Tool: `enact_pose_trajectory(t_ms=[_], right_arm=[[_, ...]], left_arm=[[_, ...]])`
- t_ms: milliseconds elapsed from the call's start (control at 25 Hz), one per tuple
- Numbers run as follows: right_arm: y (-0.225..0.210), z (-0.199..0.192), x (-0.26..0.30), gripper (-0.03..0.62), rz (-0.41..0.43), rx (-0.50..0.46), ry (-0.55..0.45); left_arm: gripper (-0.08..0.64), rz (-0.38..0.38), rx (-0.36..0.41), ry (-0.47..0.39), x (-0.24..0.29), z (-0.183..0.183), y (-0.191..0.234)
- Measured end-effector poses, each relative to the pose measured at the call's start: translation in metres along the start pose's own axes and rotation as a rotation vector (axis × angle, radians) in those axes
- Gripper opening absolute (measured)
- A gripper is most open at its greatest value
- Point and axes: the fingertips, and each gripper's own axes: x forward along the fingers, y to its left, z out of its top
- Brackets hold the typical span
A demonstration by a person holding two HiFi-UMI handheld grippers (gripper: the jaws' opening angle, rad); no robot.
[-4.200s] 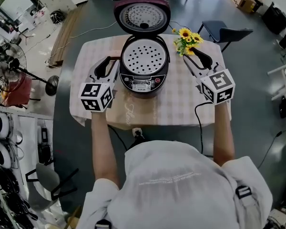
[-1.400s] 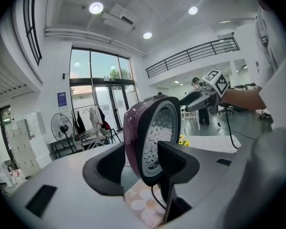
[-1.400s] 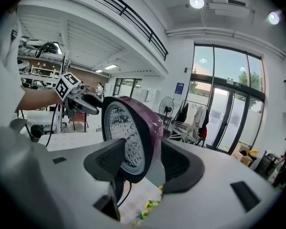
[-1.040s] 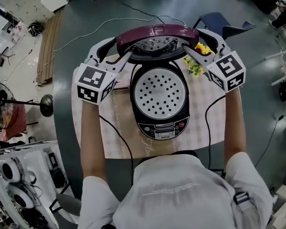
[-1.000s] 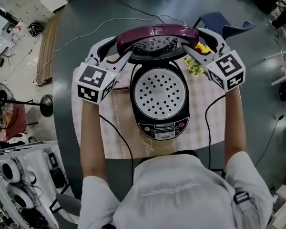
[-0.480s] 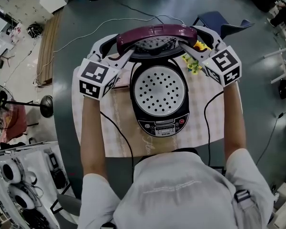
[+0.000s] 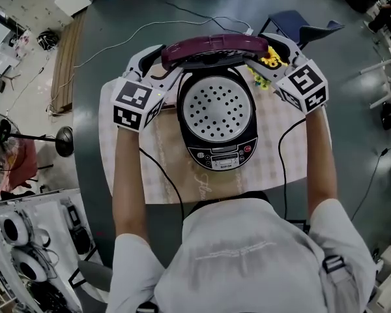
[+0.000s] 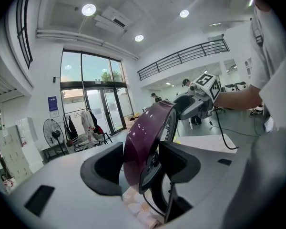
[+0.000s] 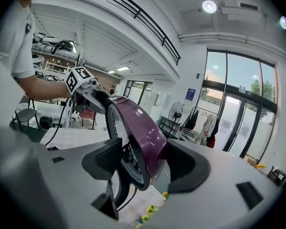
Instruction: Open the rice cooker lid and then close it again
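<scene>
Had the left gripper (image 7: 168,62) clamped on the left rim of the lid (image 7: 215,44), one pad on the maroon shell and the other against the inner plate (image 8: 168,126). Held that lid tilted partway over the open rice cooker (image 7: 219,150), hinge at the far side, mid-table (image 7: 163,171). Had the right gripper (image 7: 259,54) pinching the right rim the same way, just beside the sunflowers (image 7: 270,59).

Took this for the closing half of the task, though a half-raised lid would suit the opening swing as well. Would need next, on that reading, an even swing of both hands down and toward the body, then a press until the latch caught, then a release.

Found only in the head view the perforated tray (image 7: 216,106), the control panel (image 7: 223,162) and the gap left to close. Found only in the two gripper views how the pads sat on the lid's two faces, hidden from above by the lid itself. Caught each opposite gripper there too, across the rim.
</scene>
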Motion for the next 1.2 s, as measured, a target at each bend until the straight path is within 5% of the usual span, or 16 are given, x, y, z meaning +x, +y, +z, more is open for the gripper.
enact_pose_trajectory(t_ms=[600, 1200], right_arm=[[0.060, -0.029, -0.036, 0.308, -0.012, -0.026, 0.049], [0.129, -0.075, -0.059, 0.351, 0.077, -0.017, 0.146]], left_arm=[[0.288, -0.017, 0.075, 0.070, -0.032, -0.034, -0.065], [0.360, -0.113, 0.080, 0.193, -0.052, -0.082, -0.128]])
